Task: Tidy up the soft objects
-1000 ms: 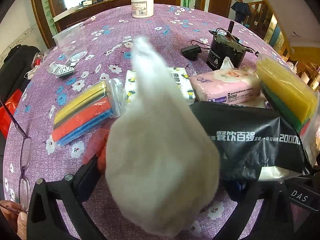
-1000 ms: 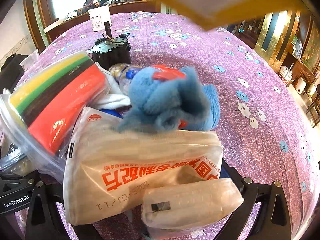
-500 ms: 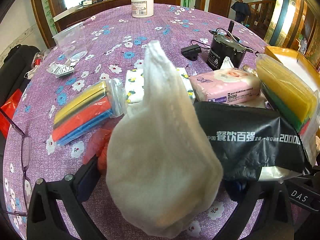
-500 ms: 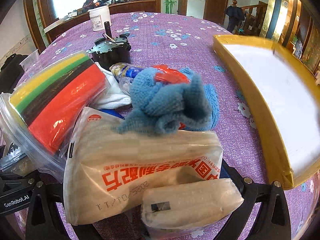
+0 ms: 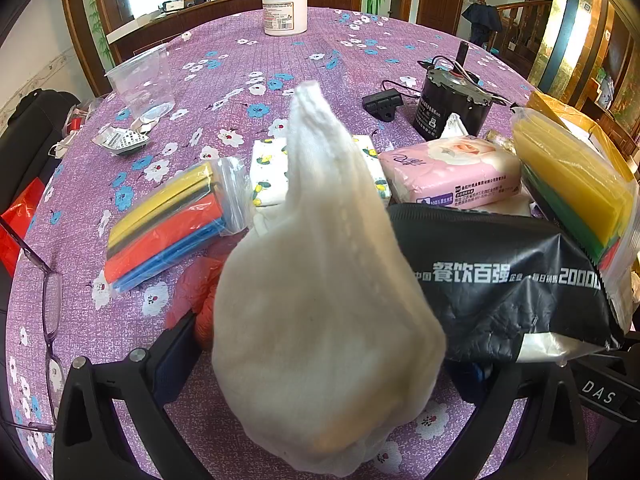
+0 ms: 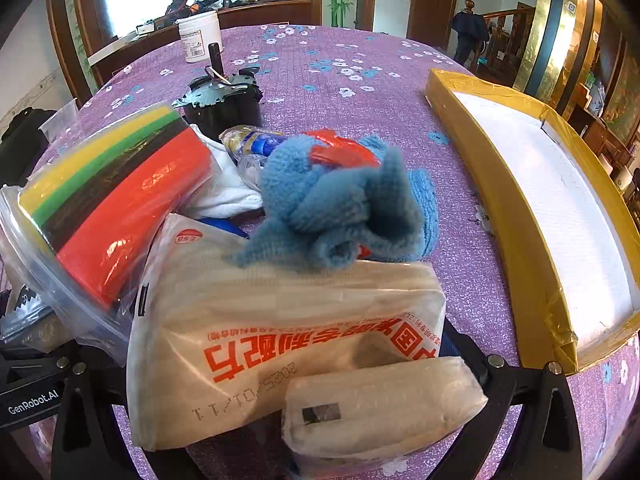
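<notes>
The left gripper (image 5: 320, 392) is clamped on a white cloth (image 5: 320, 300) — a soft, fuzzy knit bundle, bulbous at the bottom and tapering to a floppy tip, held up above the purple flowered tablecloth (image 5: 280, 60). It hides much of what lies behind it. To its left lies a clear zip bag of yellow, black, red and blue strips (image 5: 168, 220); to its right, a crinkled black plastic pack (image 5: 500, 280) with white lettering, with a pink tissue pack (image 5: 452, 172) beyond that. A clear plastic cup (image 5: 144, 80) stands toward the table's left edge and a white tub (image 5: 285, 10) at the far edge.

The right gripper (image 6: 316, 400) is crowded by a beige plastic packet with red print (image 6: 280, 340) and a smaller pale roll (image 6: 380, 412) — I cannot tell whether its jaws grip either. Just past them sits a crumpled blue knit cloth (image 6: 344, 200), with a bag of coloured foam sheets (image 6: 116, 200) at its left. By the table's right edge rests a shallow yellow tray (image 6: 500, 200) lined white.
</notes>
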Tool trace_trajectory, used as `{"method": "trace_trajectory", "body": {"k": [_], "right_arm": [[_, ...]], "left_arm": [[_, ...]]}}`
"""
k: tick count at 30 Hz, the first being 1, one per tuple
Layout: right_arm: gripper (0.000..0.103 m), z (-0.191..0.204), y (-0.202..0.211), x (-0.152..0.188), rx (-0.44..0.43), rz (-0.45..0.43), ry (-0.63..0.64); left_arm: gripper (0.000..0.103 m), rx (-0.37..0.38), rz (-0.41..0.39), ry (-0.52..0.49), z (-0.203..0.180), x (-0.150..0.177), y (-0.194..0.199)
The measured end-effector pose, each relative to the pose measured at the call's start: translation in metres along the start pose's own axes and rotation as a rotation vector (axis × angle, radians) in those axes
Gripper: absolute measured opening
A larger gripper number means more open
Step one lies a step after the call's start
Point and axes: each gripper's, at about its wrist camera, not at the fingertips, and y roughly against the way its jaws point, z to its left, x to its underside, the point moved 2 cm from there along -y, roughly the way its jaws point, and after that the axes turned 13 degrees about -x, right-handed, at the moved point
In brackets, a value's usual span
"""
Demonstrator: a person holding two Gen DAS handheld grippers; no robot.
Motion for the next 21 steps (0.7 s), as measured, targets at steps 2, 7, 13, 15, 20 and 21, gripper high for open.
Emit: {"method": "trace_trajectory", "body": {"k": [2, 7, 13, 15, 20, 21], "right_arm": [[0.102, -0.001, 0.000, 0.001, 0.000, 0.000, 0.000], [0.102, 0.000, 0.000, 0.001, 0.000, 0.000, 0.000], [0.103, -0.004, 0.004, -0.004, -0.169, 0.165, 0.200], [0.103, -0.012, 0.014, -0.001, -0.279, 0.164, 0.204], [0.098, -0.027, 0.042, 0.008, -0.386, 0.164, 0.260], [0.098, -0.028, 0.049, 0.009, -0.394, 0.154, 0.278]], "left_arm": [[0.103, 0.000, 0.000, 0.000, 0.000, 0.000, 0.000], [0.103, 0.000, 0.000, 0.000, 0.000, 0.000, 0.000], [0.103, 0.000, 0.000, 0.000, 0.000, 0.000, 0.000], [0.103, 0.000, 0.000, 0.000, 0.000, 0.000, 0.000], [0.103, 0.000, 0.000, 0.000, 0.000, 0.000, 0.000], [0.103, 0.000, 0.000, 0.000, 0.000, 0.000, 0.000]]}}
